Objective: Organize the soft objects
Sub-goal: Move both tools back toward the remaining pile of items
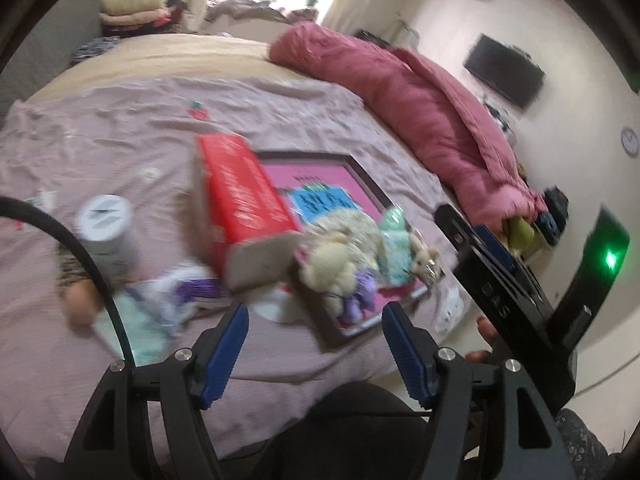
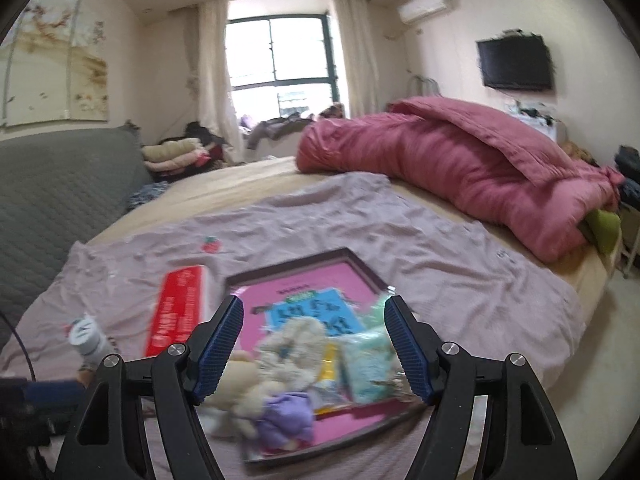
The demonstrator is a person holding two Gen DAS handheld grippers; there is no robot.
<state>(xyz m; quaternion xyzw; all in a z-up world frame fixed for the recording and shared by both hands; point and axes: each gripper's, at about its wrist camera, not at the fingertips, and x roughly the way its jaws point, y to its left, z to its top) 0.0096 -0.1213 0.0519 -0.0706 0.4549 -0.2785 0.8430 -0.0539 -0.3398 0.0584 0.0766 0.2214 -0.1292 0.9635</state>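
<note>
A dark-framed pink tray [image 1: 360, 184] [image 2: 304, 276] lies on the mauve bedsheet. Its near end holds a pile of soft things: a cream plush bear [image 1: 332, 268] [image 2: 244, 384], a fluffy white plush [image 1: 352, 228] [image 2: 292, 340], a purple soft toy [image 1: 360, 296] [image 2: 288, 416] and mint tissue packs [image 1: 394, 256] [image 2: 368, 364]. My left gripper [image 1: 315, 312] hangs open and empty above the sheet in front of the tray. Above the pile my right gripper [image 2: 315, 302] is open, nothing between its fingers. Its black body [image 1: 500, 280] shows at the right of the left wrist view.
A red box [image 1: 240, 192] [image 2: 176, 312] rests against the tray's left rim. Left of it are a white can [image 1: 108, 236] [image 2: 88, 338], a mint pack [image 1: 144, 320] and a purple-white pack [image 1: 188, 288]. A rolled pink duvet [image 1: 420, 92] [image 2: 460, 160] lies along the bed's far right.
</note>
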